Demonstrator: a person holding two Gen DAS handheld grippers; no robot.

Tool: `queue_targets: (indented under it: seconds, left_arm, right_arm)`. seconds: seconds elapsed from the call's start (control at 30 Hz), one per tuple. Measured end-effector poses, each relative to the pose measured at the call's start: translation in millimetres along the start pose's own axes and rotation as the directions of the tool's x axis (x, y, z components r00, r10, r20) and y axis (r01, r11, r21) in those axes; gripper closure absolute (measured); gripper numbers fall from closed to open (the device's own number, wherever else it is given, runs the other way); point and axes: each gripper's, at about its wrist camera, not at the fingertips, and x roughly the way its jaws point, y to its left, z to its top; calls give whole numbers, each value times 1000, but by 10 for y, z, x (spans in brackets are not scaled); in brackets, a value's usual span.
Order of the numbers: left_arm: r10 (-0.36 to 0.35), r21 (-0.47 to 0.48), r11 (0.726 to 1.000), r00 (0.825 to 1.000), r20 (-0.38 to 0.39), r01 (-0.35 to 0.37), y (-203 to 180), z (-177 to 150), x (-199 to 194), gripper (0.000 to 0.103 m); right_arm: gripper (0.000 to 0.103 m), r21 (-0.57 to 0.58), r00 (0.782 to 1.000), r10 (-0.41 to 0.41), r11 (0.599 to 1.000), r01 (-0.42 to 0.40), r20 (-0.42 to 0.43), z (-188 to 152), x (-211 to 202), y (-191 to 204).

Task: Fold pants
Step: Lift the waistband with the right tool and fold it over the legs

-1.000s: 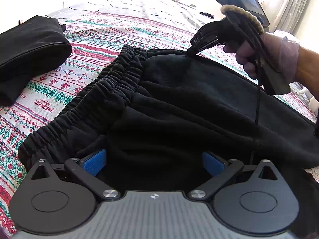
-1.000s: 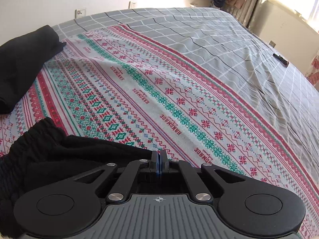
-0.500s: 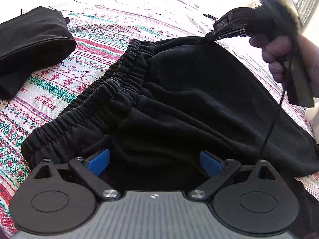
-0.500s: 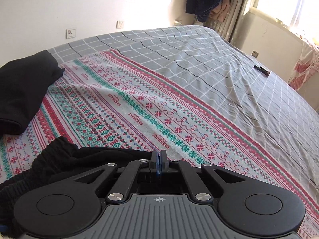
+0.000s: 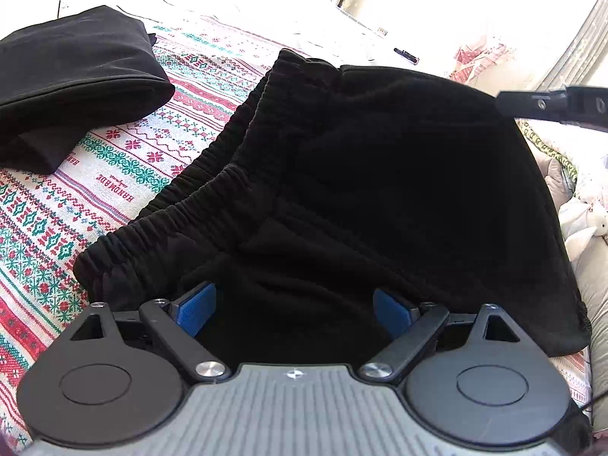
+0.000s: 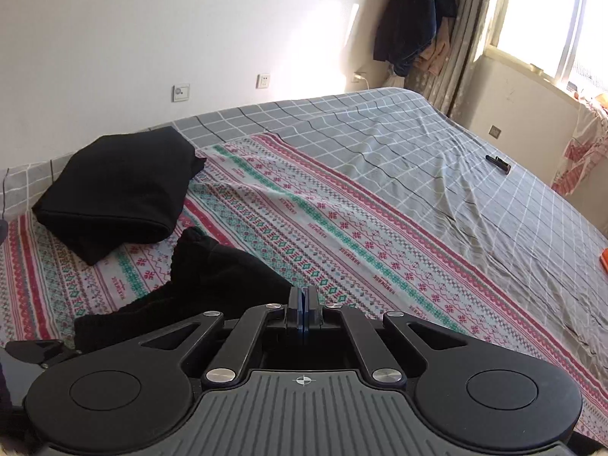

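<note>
Black pants (image 5: 380, 174) with a gathered elastic waistband (image 5: 212, 174) lie on the patterned blanket (image 5: 76, 205). My left gripper (image 5: 294, 306) is open, its blue pads (image 5: 195, 306) spread over the near edge of the pants. My right gripper (image 6: 304, 313) is shut on the far side of the pants and holds it raised; it shows at the right edge of the left wrist view (image 5: 551, 104). The pants (image 6: 212, 277) hang down to the left below the right gripper.
A folded black garment (image 5: 72, 76) lies at the left, also in the right wrist view (image 6: 117, 190). A grey checked sheet (image 6: 437, 174) covers the bed beyond the blanket, with a small dark remote (image 6: 497, 163) on it. Soft toys (image 5: 585, 224) sit at the right.
My right gripper has lifted the pants' far side higher and moved right, tenting the fabric. The left gripper has stayed open at the near edge.
</note>
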Motion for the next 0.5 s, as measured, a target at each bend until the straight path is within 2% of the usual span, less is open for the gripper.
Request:
queue_targets:
  seconds: [0.27, 0.4, 0.5]
  left_arm:
    - [-35, -5, 999, 999, -37, 35, 67, -144, -134, 0]
    - [-54, 4, 998, 995, -86, 55, 109, -295, -190, 0]
    - [-41, 43, 998, 995, -96, 45, 107, -400, -232, 0]
  right_arm:
    - [103, 35, 999, 54, 998, -54, 5, -558, -394, 413]
    - [103, 58, 997, 77, 995, -77, 3, -838, -460, 563]
    - [102, 94, 996, 94, 991, -93, -5, -1013, -446, 616]
